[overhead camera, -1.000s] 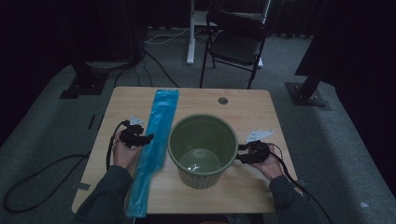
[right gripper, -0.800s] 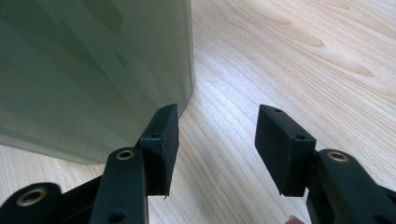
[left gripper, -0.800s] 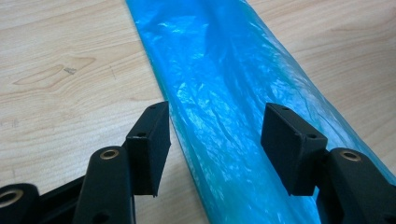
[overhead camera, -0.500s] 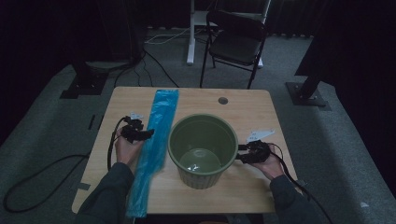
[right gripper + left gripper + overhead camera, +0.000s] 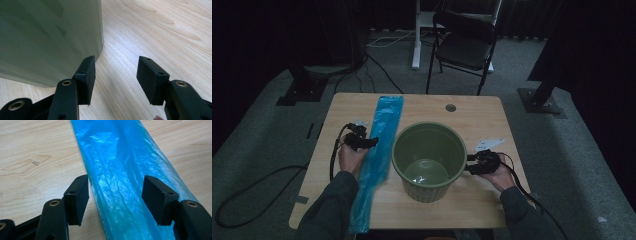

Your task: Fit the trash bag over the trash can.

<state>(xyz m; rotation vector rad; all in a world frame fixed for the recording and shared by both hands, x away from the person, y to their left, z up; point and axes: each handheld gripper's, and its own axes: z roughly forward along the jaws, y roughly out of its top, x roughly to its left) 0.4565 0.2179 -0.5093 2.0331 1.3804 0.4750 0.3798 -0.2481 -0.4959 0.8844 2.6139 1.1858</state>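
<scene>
Since a second ago the left gripper (image 5: pixel 371 143) is edging across onto the blue plastic bag (image 5: pixel 379 150), its jaws having just been opening and now standing wide, straddling the film without pinching it; the right gripper (image 5: pixel 470 164) is keeping its place, jaws apart beside the green bucket (image 5: pixel 430 159). The bag is lying as a long, crinkled, glossy strip down the pale wood-grain table (image 5: pixel 472 115), just left of the round, smooth-walled bucket.

Dim high view, bright gripper views, soft focus
</scene>
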